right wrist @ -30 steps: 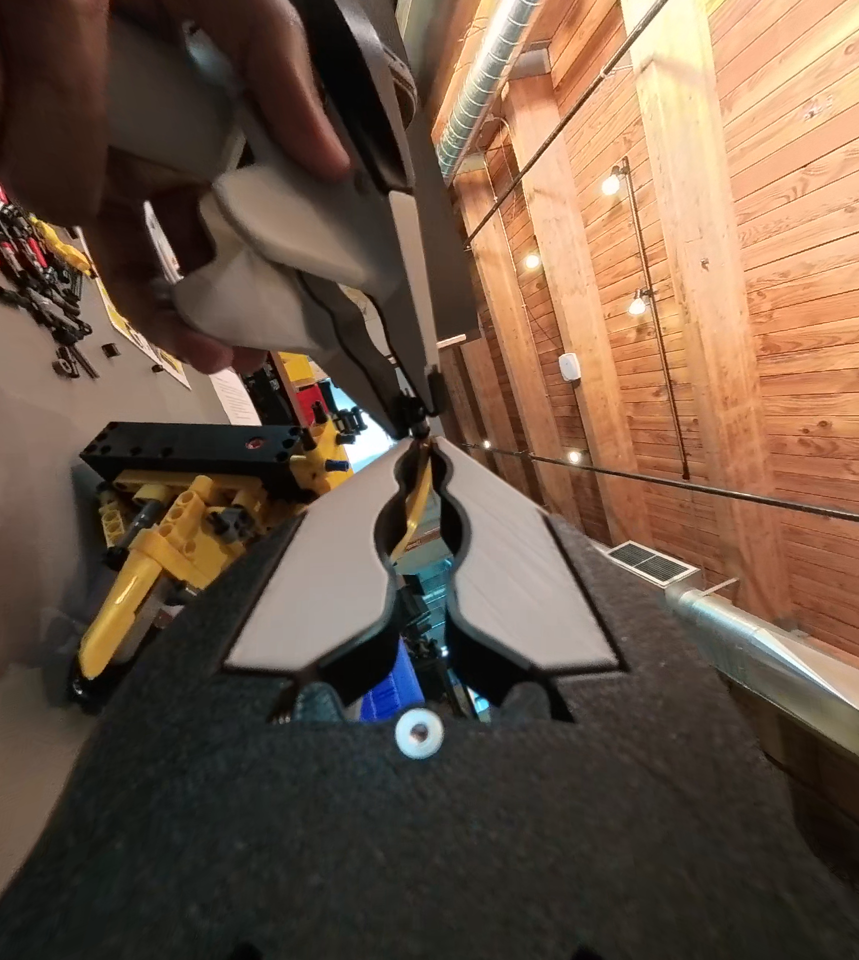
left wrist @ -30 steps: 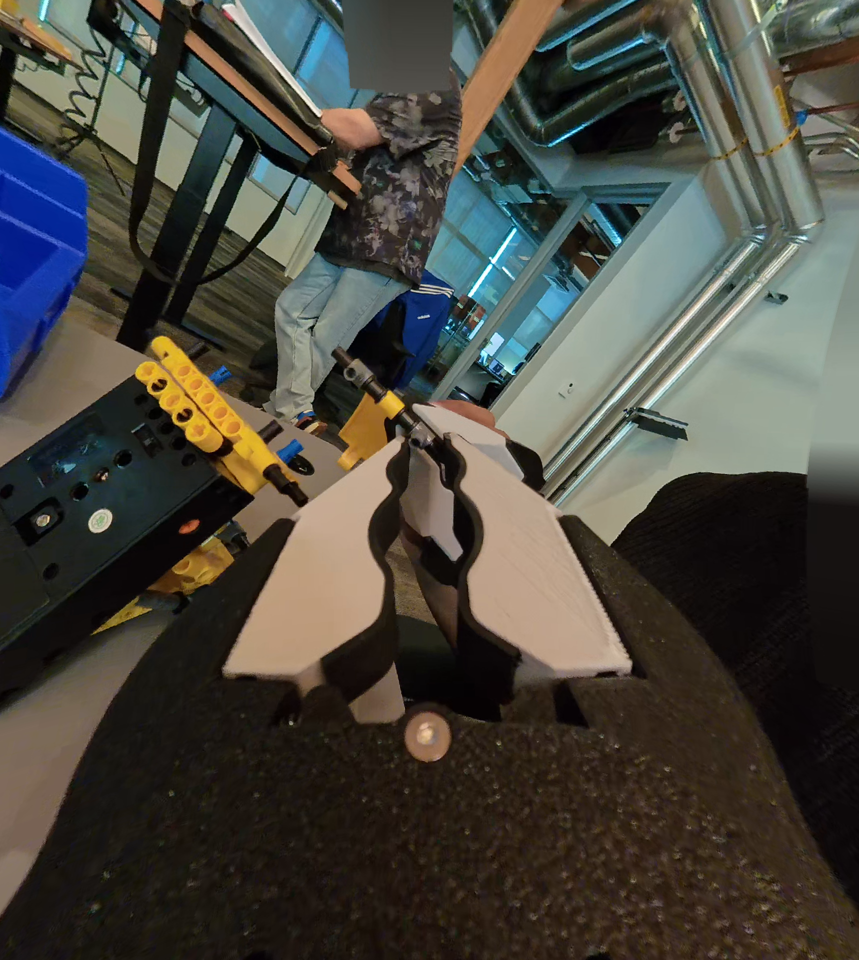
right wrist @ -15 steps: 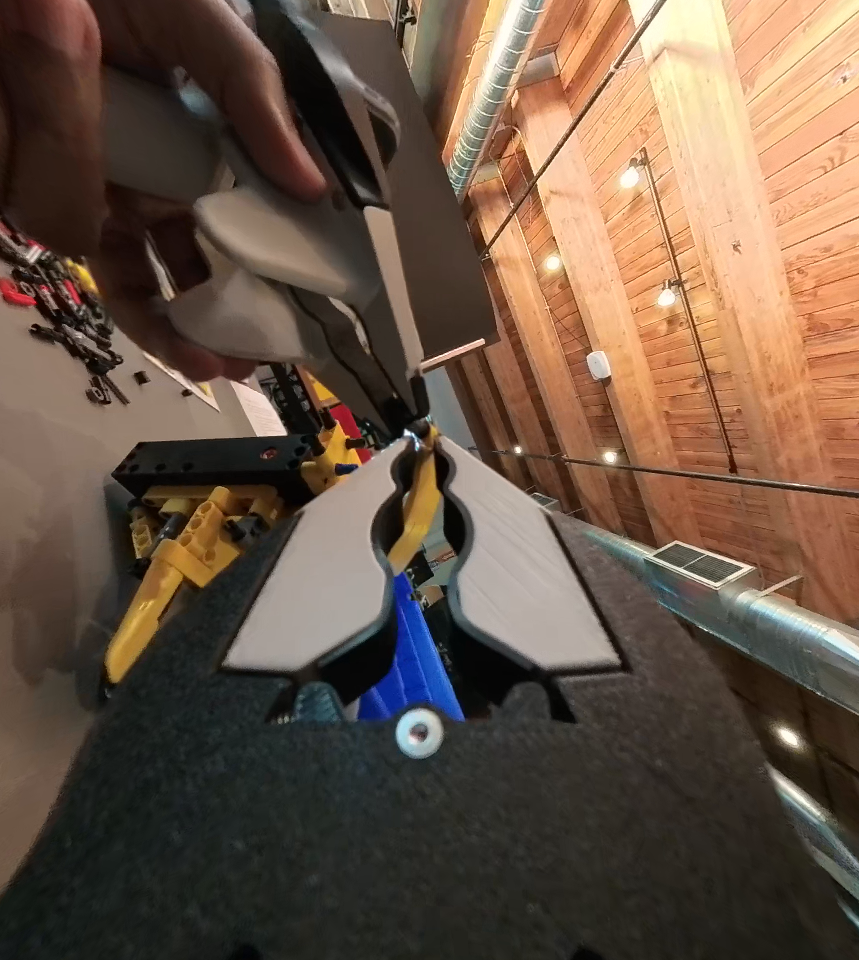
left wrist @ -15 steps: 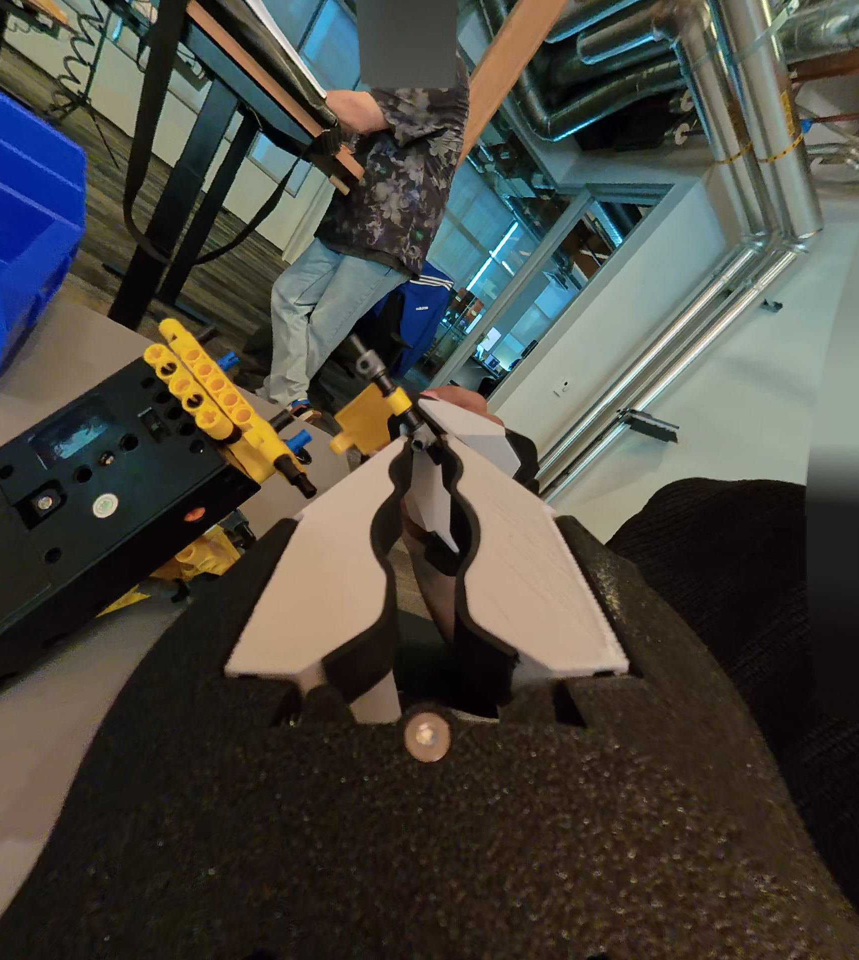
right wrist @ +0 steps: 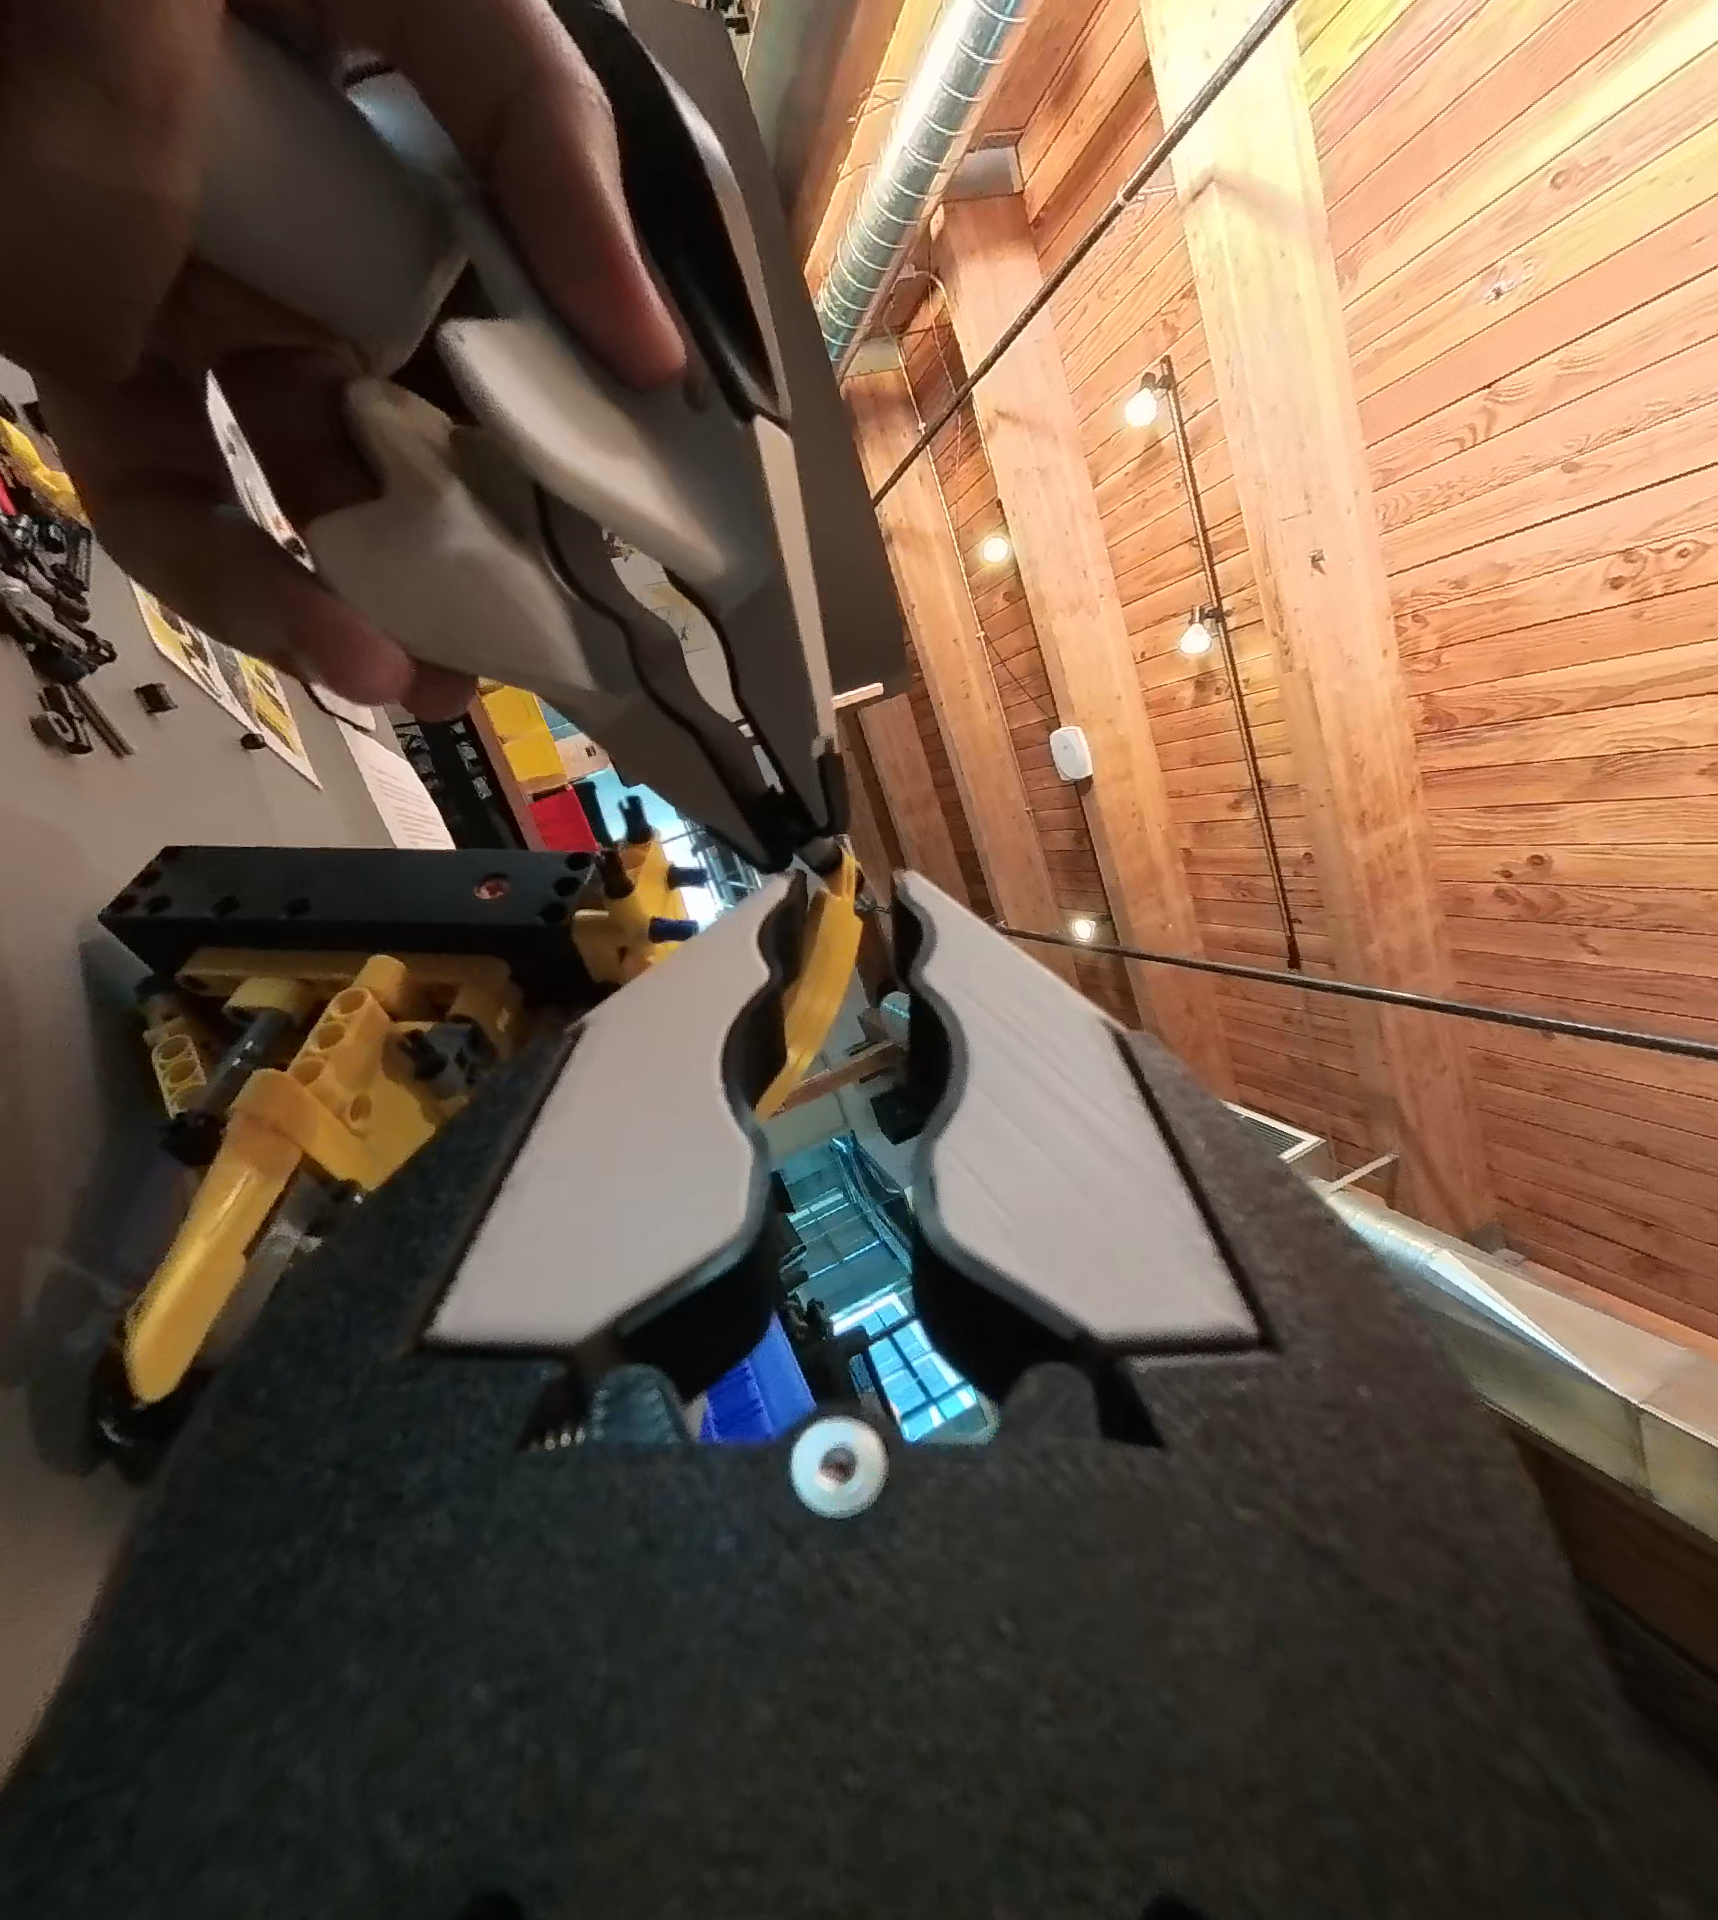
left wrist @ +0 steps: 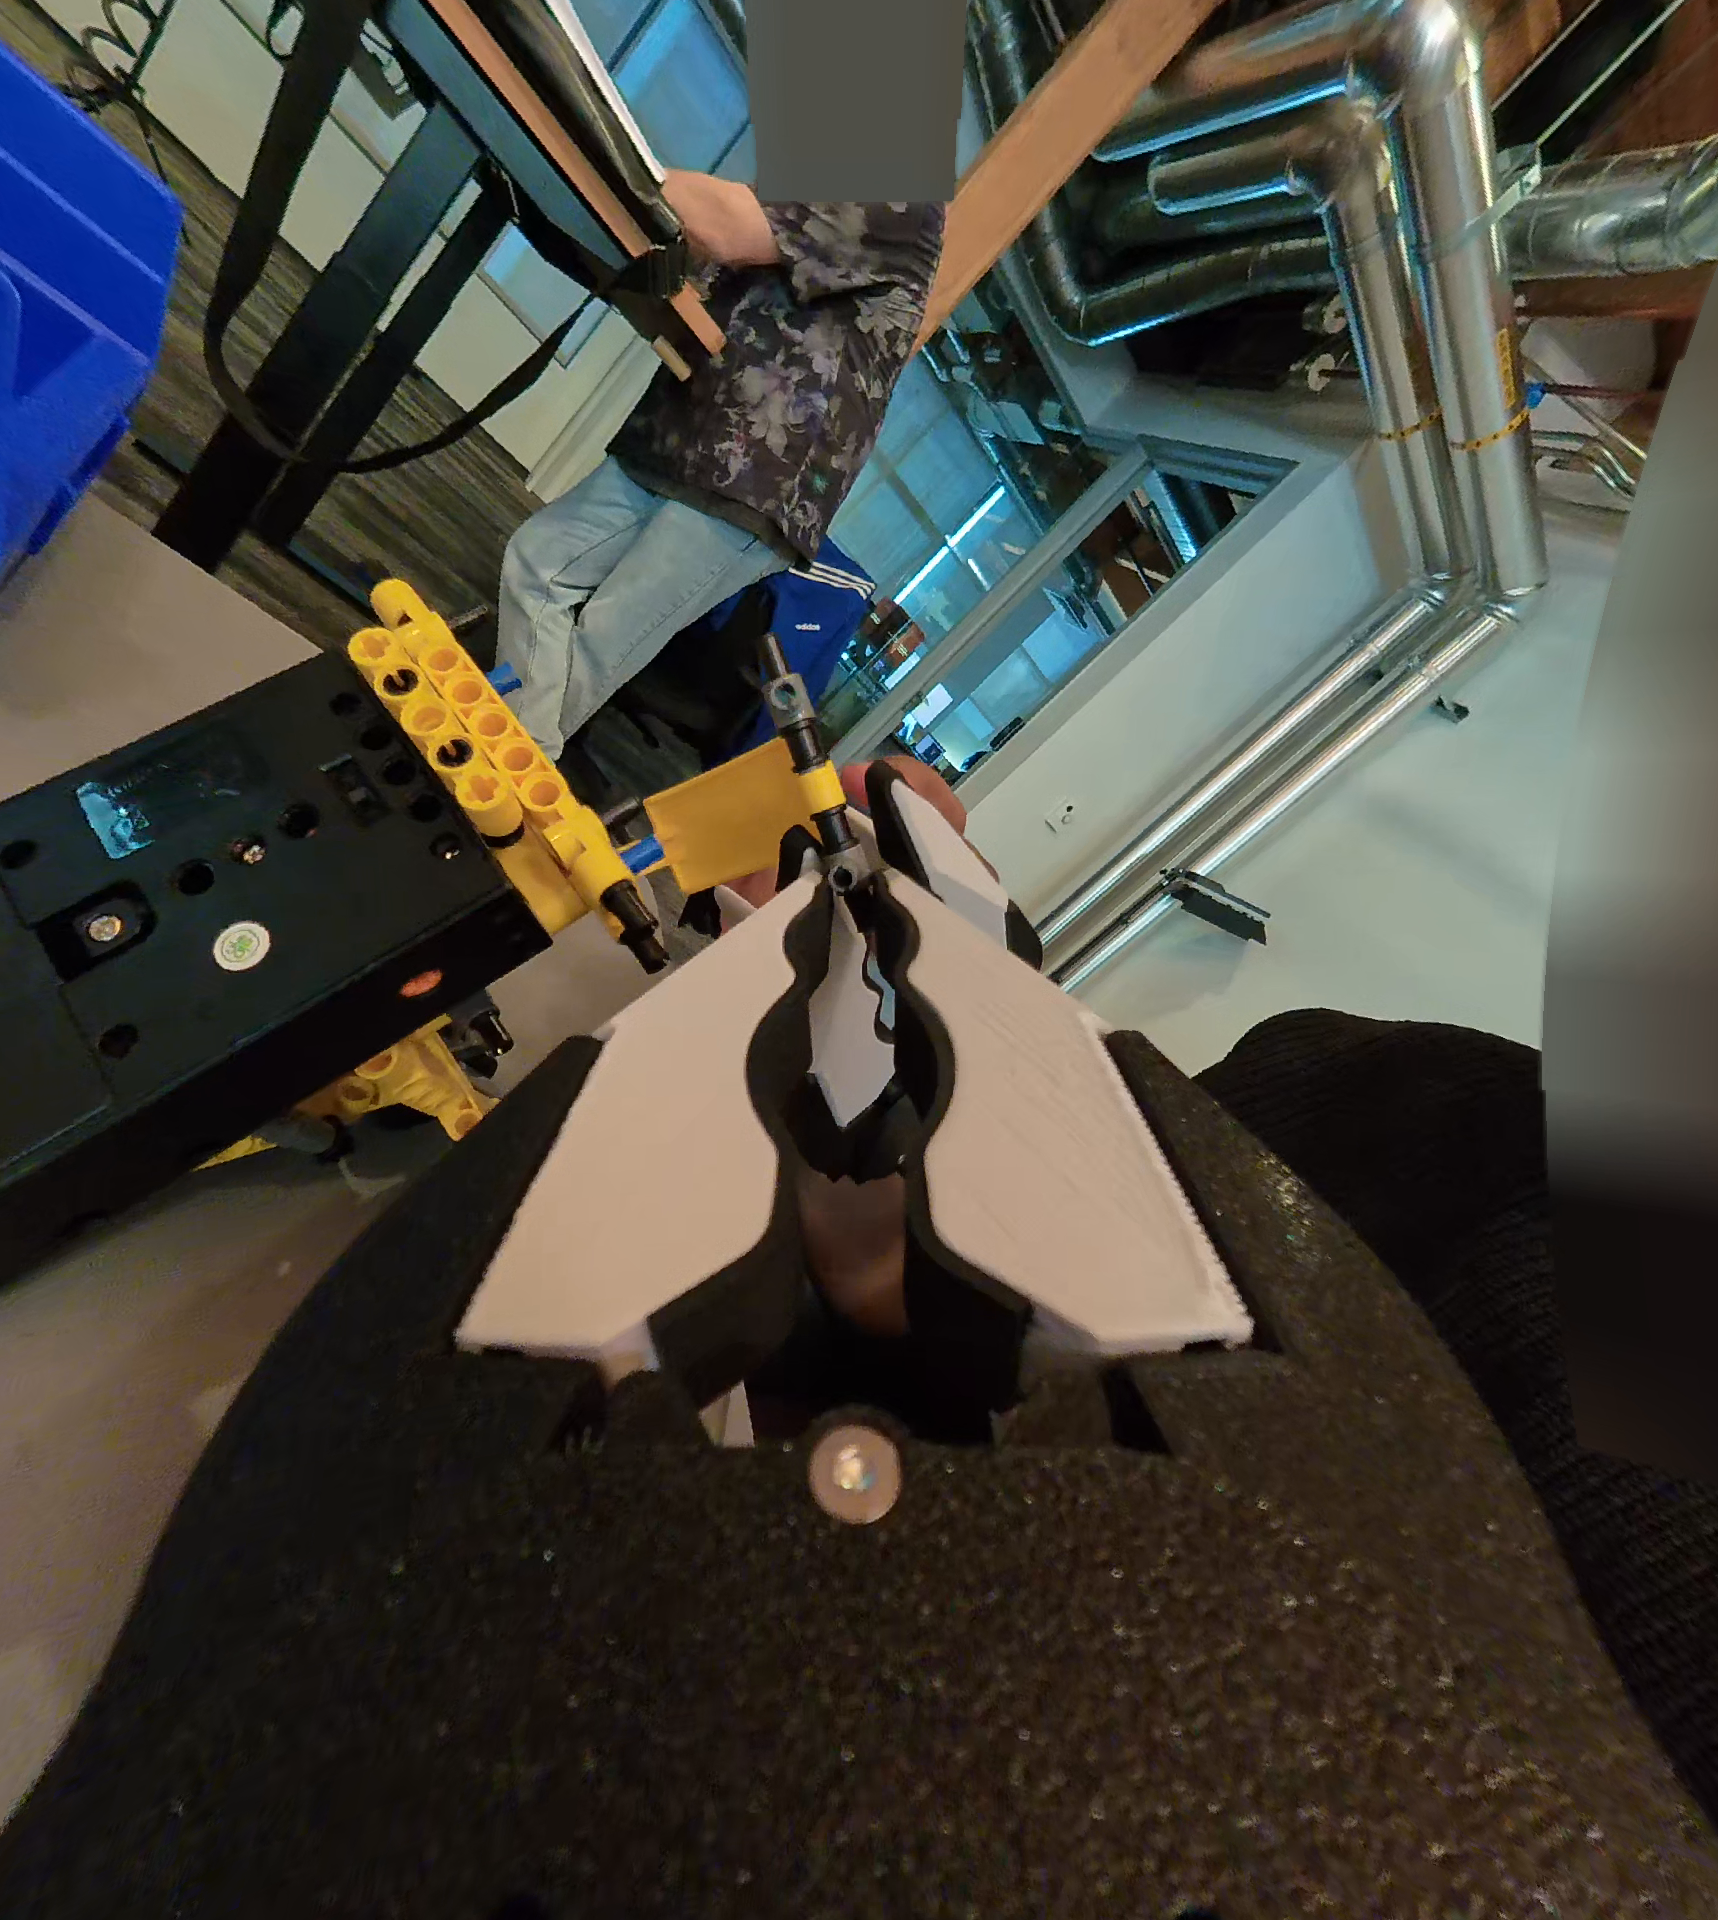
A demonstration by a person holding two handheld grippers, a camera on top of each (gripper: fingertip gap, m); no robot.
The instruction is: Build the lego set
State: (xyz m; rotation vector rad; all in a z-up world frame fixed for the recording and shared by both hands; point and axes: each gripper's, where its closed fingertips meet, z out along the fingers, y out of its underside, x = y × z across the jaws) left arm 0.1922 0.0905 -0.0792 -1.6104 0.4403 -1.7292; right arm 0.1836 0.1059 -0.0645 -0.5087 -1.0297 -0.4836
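My left gripper point(left wrist: 844, 888) is shut on the lower end of a thin black axle point(left wrist: 801, 727) that carries a yellow curved panel point(left wrist: 720, 821). It holds the piece in the air beside a black and yellow brick model point(left wrist: 211, 935) on the grey table point(left wrist: 55, 1455). In the right wrist view, a hand holds the left gripper point(right wrist: 795, 831) from above. My right gripper point(right wrist: 847, 888) meets it tip to tip with its jaws a little apart. The yellow panel point(right wrist: 824, 966) lies in that gap against the left finger. The right gripper's white finger point(left wrist: 948, 862) shows behind the axle.
The model point(right wrist: 346, 904) has yellow beams point(left wrist: 460, 727) sticking out toward the grippers. A blue bin point(left wrist: 3, 312) stands at the far left. Several loose small parts point(right wrist: 3, 561) and printed sheets point(right wrist: 242, 665) lie farther along the table. A person stands at a desk behind.
My right gripper's jaws have parted; they were shut on the yellow panel. My left gripper keeps its hold on the axle, which now stands more upright.
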